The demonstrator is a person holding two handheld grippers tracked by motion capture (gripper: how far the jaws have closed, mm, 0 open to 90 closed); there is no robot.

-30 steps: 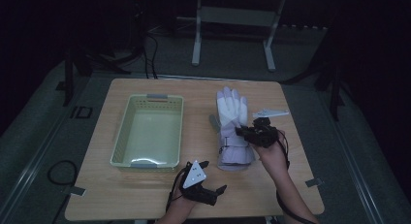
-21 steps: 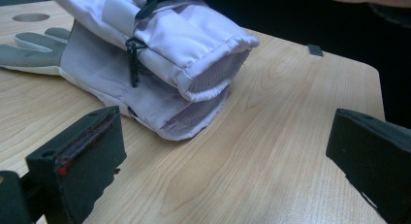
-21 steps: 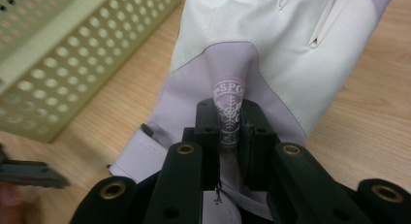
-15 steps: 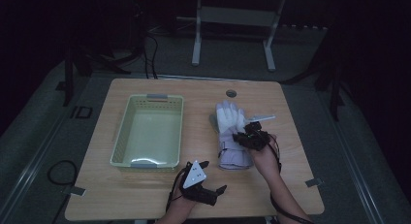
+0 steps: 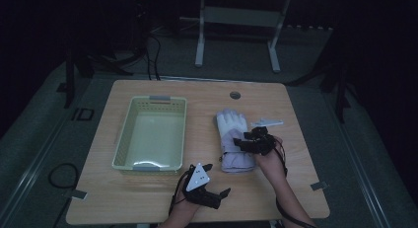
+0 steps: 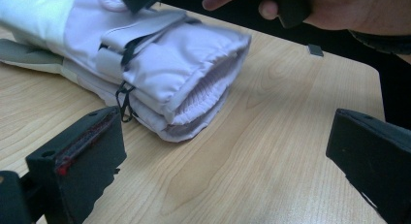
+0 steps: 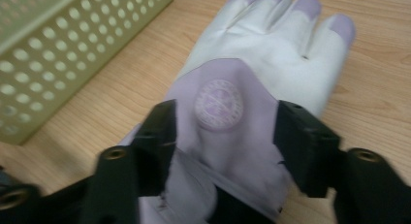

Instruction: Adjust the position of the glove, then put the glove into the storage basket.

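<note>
Up close, right gripper (image 7: pixel 223 132) straddles the glove's (image 7: pixel 252 88) round emblem (image 7: pixel 218 105).

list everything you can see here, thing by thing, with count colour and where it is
gloves: two stacked, white and pale lilac, right of the table's middle, cuffs toward the person
basket: one, pale green, perforated, on the table's left half, nothing showing inside it
flat white piece: one, on the table just right of the gloves; what it is cannot be told
table: one, light wood, with a round hole near its far edge
metal frame: one, grey, on the floor beyond the table
left gripper: one, black with a grey plate, near front edge, fingers apart, holding nothing
right gripper: one, black, over the top glove, jaws just opened, fingers either side of its round emblem
</note>
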